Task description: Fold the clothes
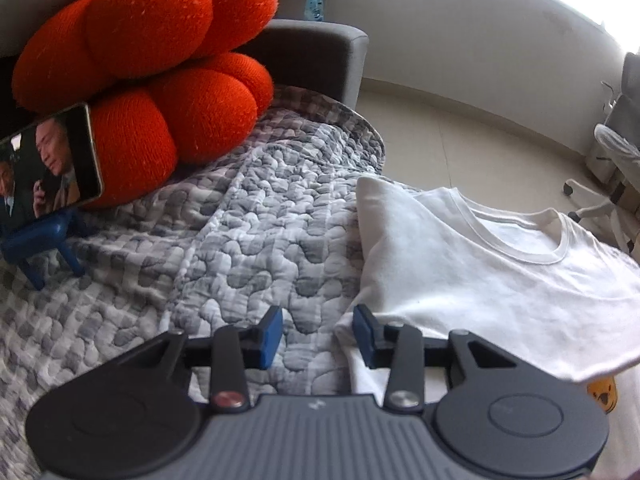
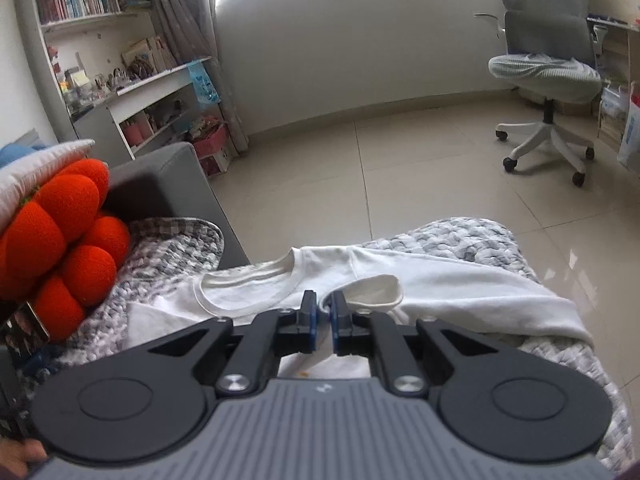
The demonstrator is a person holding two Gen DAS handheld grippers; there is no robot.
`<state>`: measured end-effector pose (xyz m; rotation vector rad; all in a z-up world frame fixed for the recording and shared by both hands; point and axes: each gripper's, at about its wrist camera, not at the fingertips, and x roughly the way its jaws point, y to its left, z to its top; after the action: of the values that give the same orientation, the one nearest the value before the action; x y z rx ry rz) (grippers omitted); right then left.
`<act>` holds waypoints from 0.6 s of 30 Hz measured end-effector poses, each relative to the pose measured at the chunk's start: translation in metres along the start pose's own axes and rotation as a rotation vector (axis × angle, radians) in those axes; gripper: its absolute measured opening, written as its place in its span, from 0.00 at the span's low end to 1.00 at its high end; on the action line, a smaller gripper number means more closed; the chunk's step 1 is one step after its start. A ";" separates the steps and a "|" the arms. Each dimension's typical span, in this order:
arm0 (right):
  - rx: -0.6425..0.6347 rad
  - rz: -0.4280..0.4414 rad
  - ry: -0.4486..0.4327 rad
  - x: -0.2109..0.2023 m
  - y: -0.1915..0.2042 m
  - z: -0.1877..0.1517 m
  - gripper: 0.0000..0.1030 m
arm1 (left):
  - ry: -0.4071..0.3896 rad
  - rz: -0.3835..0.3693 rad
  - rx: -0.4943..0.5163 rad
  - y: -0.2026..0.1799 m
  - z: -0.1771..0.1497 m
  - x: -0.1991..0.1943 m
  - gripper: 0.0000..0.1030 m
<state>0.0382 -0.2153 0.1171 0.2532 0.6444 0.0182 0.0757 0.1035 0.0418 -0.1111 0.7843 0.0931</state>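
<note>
The white T-shirt [image 1: 480,272] lies spread on a grey-and-white quilted blanket [image 1: 248,232] that covers a sofa, and we meet it first at our left gripper [image 1: 318,334]. There the blue pads stand apart with nothing between them: the left pad is over the blanket, the right one at the shirt's folded side edge. From there the shirt runs outward as a smooth, slightly creased white panel, one side folded over the body, up to a ribbed round collar [image 1: 560,240]. A small orange print [image 1: 602,392] peeks out under the folded layer.

Our right gripper [image 2: 324,320] is closed, its pads almost meeting; whether cloth is pinched between them we cannot tell. Just beyond it a sleeve [image 2: 376,292] lies curled with its opening showing, and the collar sits to its left.

Further out, an orange knotted cushion [image 1: 152,80] rests on the blanket, with a phone [image 1: 44,164] on a blue stand [image 1: 40,244] leaning against it.
</note>
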 end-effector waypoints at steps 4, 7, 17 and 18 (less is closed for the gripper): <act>-0.073 -0.072 0.067 0.018 -0.005 -0.011 0.09 | 0.002 0.008 -0.015 0.004 0.002 0.001 0.39; -0.123 -0.093 0.130 0.030 -0.013 -0.023 0.10 | 0.004 0.093 0.011 0.003 0.002 0.001 0.33; 0.139 0.052 0.128 0.022 -0.058 -0.021 0.13 | -0.027 -0.016 -0.130 0.017 0.012 -0.008 0.32; 0.176 0.050 0.114 0.018 -0.063 -0.019 0.13 | -0.030 -0.016 -0.124 0.015 0.012 -0.007 0.32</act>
<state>0.0379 -0.2701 0.0769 0.4411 0.7535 0.0242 0.0775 0.1201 0.0545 -0.2332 0.7474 0.1281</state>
